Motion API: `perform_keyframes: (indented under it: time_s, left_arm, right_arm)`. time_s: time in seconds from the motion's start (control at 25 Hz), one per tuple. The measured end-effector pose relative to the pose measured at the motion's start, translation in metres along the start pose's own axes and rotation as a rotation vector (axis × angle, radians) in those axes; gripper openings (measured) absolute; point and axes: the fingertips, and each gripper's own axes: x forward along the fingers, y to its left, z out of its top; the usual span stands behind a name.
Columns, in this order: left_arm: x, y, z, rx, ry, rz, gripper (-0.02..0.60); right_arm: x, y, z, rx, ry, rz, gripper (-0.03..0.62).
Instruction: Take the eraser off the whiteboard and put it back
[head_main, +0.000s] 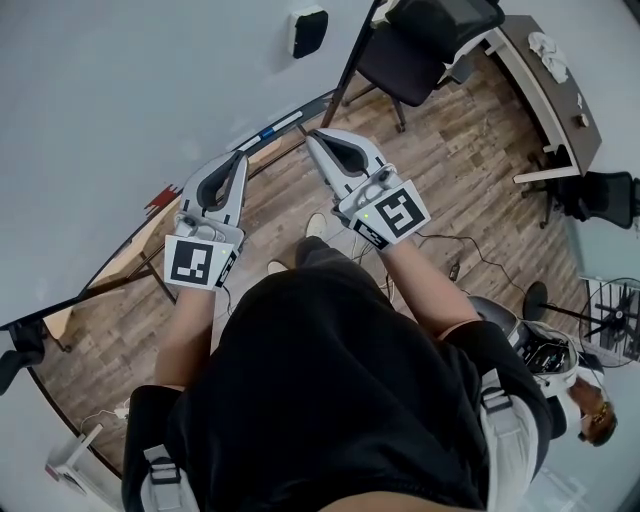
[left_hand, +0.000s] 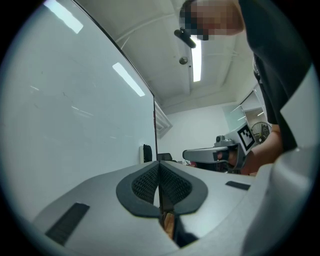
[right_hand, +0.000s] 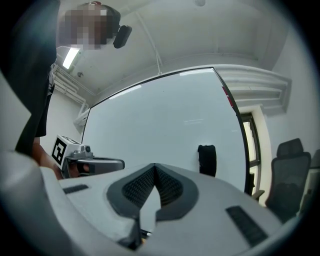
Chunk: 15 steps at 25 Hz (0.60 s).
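One whiteboard (head_main: 120, 90): a wide white sheet with a dark frame. It fills the upper left of the head view and stands in front of both grippers.
Floor (head_main: 470, 200): wood planks, seen below and to the right of the board.
Desk (head_main: 556, 95): dark top, at the upper right and well apart from the person.
Person (head_main: 340, 400): black top, both forearms stretched toward the board, one gripper in each hand.
Chair (head_main: 425, 40): black office chair by the board's far end, near the desk.
Left gripper (head_main: 239, 157): points level at the board. Its ribbed pads meet along one line with nothing between them, and the marker cube sits at its rear.
Right gripper (head_main: 313, 136): just beside the left one and also level. Its tips are pressed together and hold nothing, with only a small wedge of gap behind them.
Eraser (head_main: 308, 31): small, black, stuck upright on the whiteboard near its far edge. It lies beyond the right gripper's tips, apart from both grippers and touched by neither.
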Motion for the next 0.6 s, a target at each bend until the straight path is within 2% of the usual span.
perform_keyframes:
  time_s: [0.6]
  left_arm:
    - [0.014,0.003,-0.002,0.001,-0.001,0.000,-0.005]
  right_arm:
    - [0.001,-0.013,-0.002,-0.008,0.003,-0.002,0.000]
